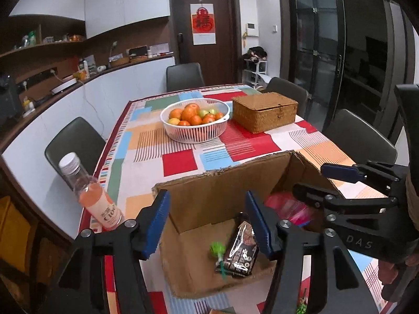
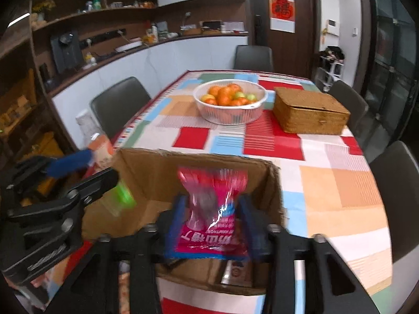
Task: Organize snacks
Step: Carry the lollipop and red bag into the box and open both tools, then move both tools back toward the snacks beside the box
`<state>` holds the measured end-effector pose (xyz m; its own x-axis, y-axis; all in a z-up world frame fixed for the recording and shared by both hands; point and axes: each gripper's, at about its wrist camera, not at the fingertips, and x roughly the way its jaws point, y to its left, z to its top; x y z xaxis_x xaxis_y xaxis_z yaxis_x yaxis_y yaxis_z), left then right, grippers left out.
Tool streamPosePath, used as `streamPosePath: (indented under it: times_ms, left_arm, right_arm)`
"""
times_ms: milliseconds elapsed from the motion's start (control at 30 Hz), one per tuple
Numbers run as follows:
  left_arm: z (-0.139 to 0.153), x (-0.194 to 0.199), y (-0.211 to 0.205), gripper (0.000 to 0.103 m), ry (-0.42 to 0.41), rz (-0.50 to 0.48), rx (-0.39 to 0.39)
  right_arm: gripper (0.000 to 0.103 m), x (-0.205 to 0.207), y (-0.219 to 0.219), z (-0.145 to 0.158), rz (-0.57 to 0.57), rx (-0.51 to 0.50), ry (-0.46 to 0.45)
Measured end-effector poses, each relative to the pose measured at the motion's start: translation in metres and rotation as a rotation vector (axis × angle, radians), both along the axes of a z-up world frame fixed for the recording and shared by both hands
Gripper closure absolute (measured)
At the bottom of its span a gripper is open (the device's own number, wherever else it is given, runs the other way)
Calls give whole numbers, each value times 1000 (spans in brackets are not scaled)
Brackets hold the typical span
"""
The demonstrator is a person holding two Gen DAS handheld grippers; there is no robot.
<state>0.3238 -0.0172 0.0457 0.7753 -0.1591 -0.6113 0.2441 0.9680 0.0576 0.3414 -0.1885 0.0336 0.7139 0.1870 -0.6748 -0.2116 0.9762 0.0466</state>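
cardboard box (image 1: pixel 214 198) open-topped, bottle (image 1: pixel 91 198) beside

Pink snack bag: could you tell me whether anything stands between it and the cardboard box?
Nothing visible does. The pink snack bag is between the fingers of the right gripper, right over the open cardboard box; a black packet lies on its floor.

— Indoor light is even and rather dim; the dark glass doors (image 1: pixel 340 60) give no daylight, and shadows stay soft.
— Both views bulge at the edges, corners black. The right wrist view is smeared: the pink plastic snack bag (image 2: pixel 213 209) and a green blur (image 2: pixel 125 193), perhaps a wrapper, look streaked.
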Motion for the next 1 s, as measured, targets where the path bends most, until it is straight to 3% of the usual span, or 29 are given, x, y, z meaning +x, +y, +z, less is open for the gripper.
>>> streamPosePath:
  times_ms: [200, 533, 767, 1000]
  left_arm:
    - [7, -31, 7, 41, -14, 17, -36]
    - [17, -85, 12, 34, -59, 19, -53]
    - [2, -118, 21, 31, -48, 48, -58]
    - [-25, -142, 31, 25, 20, 76, -41]
  right_arm:
    - [48, -33, -2, 9, 21, -16, -61]
    - [48, -83, 2, 14, 90, 34, -82]
    - [48, -107, 9, 1, 124, 39, -48]
    - [48, -123, 15, -16, 149, 18, 0]
